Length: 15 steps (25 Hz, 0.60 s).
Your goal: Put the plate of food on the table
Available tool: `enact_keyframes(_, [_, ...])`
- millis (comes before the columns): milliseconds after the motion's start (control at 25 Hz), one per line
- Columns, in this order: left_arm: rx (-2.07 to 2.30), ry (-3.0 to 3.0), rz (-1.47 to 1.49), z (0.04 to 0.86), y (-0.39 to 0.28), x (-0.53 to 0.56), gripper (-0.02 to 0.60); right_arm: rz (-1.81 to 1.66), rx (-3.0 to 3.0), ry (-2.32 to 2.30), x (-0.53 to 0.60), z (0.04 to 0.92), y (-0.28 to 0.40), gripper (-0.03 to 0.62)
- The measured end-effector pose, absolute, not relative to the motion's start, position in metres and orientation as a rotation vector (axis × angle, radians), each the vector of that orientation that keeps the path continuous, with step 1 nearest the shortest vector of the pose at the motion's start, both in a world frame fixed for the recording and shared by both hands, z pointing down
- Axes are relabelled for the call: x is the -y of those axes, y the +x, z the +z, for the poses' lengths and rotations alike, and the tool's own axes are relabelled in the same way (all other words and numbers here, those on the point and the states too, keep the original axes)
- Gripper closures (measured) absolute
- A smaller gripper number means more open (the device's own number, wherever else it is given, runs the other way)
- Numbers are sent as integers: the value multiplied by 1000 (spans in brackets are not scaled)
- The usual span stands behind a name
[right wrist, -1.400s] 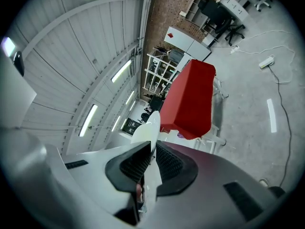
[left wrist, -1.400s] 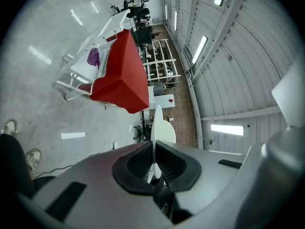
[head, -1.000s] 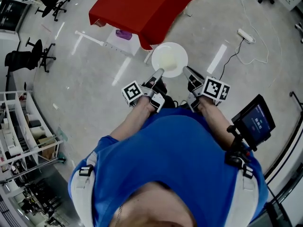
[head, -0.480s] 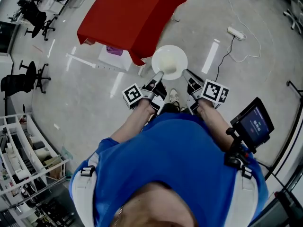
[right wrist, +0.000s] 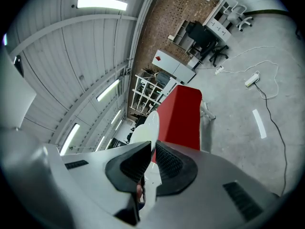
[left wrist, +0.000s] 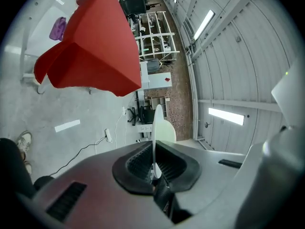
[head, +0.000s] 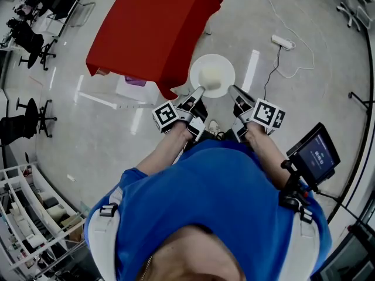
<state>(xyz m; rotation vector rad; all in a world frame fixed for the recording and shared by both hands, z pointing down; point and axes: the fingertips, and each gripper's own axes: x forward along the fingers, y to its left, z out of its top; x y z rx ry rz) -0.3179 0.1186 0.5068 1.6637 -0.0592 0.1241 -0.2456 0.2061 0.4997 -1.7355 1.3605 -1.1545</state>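
Observation:
A round white plate [head: 212, 75] with pale food in its middle is carried in front of the person, above the grey floor. My left gripper [head: 198, 91] is shut on the plate's near left rim, and my right gripper [head: 232, 89] is shut on its near right rim. In the left gripper view the plate [left wrist: 157, 128] shows edge-on between the black pads. The right gripper view shows the plate [right wrist: 147, 128] edge-on too, pinched by the pads. The table with a red cloth [head: 152, 31] lies ahead and to the left, its near corner close to the plate.
A white stool or step [head: 132, 89] with a purple thing stands under the table's near edge. A power strip [head: 283, 41] and cables lie on the floor to the right. Office chairs [head: 26, 37] stand far left, shelving [head: 29, 215] lower left, and a screen on a stand [head: 313, 154] at the right.
The person has walked forward with the plate held in both grippers. The red table has come nearer and more of it is in view; the plate's place between the grippers is unchanged.

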Motion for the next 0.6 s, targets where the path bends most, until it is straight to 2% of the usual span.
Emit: enact_keyframes(600, [2, 1656, 172, 504, -298, -115, 565, -1112, -1285, -1765, -206, 496, -232, 562])
